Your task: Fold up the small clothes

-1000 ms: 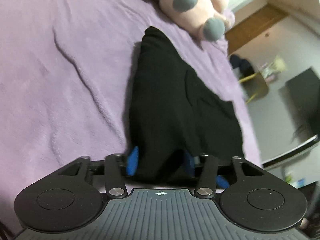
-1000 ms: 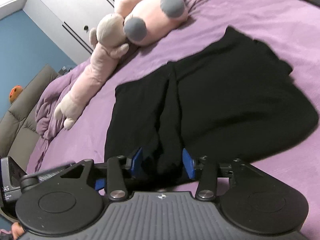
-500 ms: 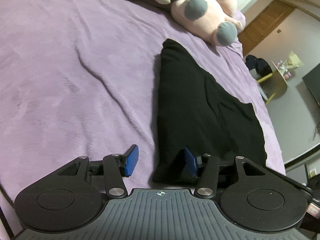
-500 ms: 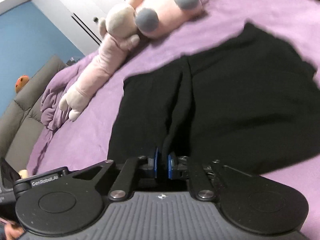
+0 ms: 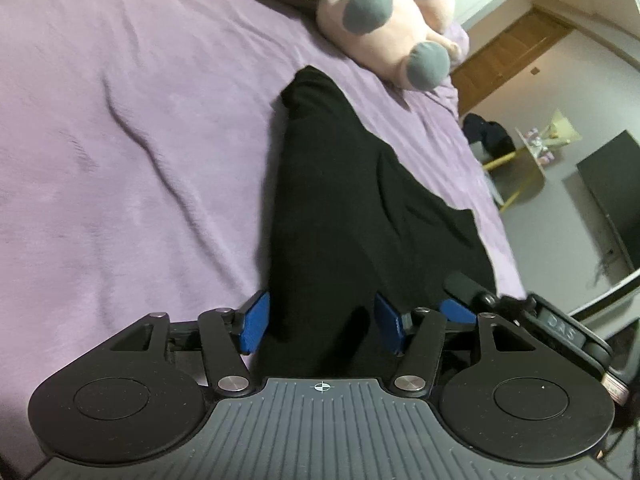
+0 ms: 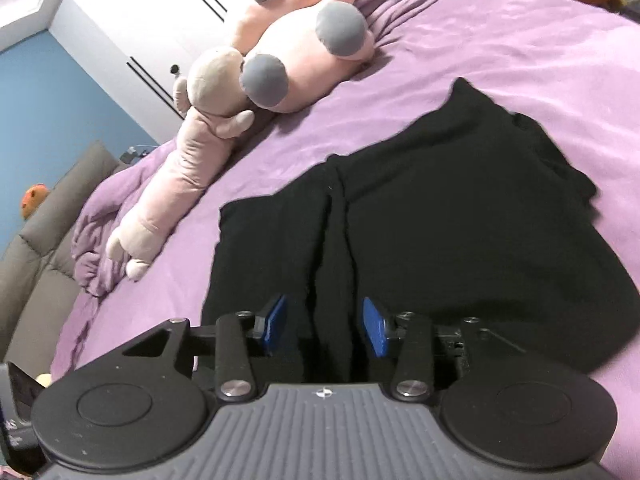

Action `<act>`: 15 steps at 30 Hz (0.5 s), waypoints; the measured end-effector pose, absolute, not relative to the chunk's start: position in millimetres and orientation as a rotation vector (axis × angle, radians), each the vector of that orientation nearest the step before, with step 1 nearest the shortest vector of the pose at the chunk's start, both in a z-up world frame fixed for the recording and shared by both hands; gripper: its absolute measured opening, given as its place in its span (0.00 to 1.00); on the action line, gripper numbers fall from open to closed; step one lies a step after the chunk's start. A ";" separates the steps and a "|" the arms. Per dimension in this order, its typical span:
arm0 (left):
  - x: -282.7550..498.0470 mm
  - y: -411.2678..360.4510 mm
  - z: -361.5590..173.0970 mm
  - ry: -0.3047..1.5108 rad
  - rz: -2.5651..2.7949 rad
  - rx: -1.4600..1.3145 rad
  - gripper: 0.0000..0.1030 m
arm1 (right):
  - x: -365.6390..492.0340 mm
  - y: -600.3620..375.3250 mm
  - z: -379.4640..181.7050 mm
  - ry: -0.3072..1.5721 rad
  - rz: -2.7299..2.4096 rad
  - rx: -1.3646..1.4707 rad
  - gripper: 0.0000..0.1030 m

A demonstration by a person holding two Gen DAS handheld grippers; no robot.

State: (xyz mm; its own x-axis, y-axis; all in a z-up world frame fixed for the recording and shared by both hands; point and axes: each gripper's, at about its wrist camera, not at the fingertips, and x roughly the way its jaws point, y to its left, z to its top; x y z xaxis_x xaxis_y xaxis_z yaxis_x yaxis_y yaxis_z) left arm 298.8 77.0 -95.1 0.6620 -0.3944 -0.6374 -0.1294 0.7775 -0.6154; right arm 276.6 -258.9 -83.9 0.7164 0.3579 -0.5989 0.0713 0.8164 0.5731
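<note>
Left gripper (image 5: pixel 320 326): blue flat pads spread and still widening, the near edge of the black garment (image 5: pixel 340 208) lying loose between them, neither pad pressing the cloth. Right gripper (image 6: pixel 325 329): same blue pads on black linkage arms, also parting right now, a raised ridge of the garment (image 6: pixel 440 220) between them with gaps either side, no pinch. Both bodies are matte black plastic with a ribbed grey front plate and two round discs.

Garment: soft, matte, knit-looking black fabric, lying on the purple bedspread (image 5: pixel 132 152) at the near edge. In the left wrist view it reads as a long narrow wedge tapering away to a rounded tip, with one fold line down it. The right wrist view shows it broad and lumpy, with vertical pleats near the pads and a rumpled far-right edge.

Bedspread is fleecy, with shallow creases. A pink plush toy (image 6: pixel 280 60) with grey round pads lies beyond the garment; only the right view shows its long limb, a blue wall and a grey sofa (image 6: pixel 36 248). Only the left view shows a wooden door (image 5: pixel 516 56), a dark screen (image 5: pixel 612 196) and the other gripper's body at right.
</note>
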 end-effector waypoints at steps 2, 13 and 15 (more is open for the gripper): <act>301.0 79.8 -96.5 0.844 -0.229 -0.743 0.63 | 293.0 -259.1 -90.5 0.795 0.184 0.635 0.44; 273.6 104.2 -83.9 0.834 -0.007 -0.589 0.67 | 345.9 -229.1 -113.0 0.859 0.277 0.669 0.32; 273.4 102.2 -84.7 0.841 -0.006 -0.582 0.67 | 347.4 -216.2 -105.4 0.850 0.278 0.583 0.09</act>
State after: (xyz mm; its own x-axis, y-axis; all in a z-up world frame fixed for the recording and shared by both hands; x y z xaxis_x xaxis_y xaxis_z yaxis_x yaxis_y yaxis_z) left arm 273.4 102.2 -84.7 0.6762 -0.2289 -0.7003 -0.2193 0.8449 -0.4879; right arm 347.4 -216.2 -105.4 0.6366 0.4535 -0.6238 -0.0035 0.8106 0.5856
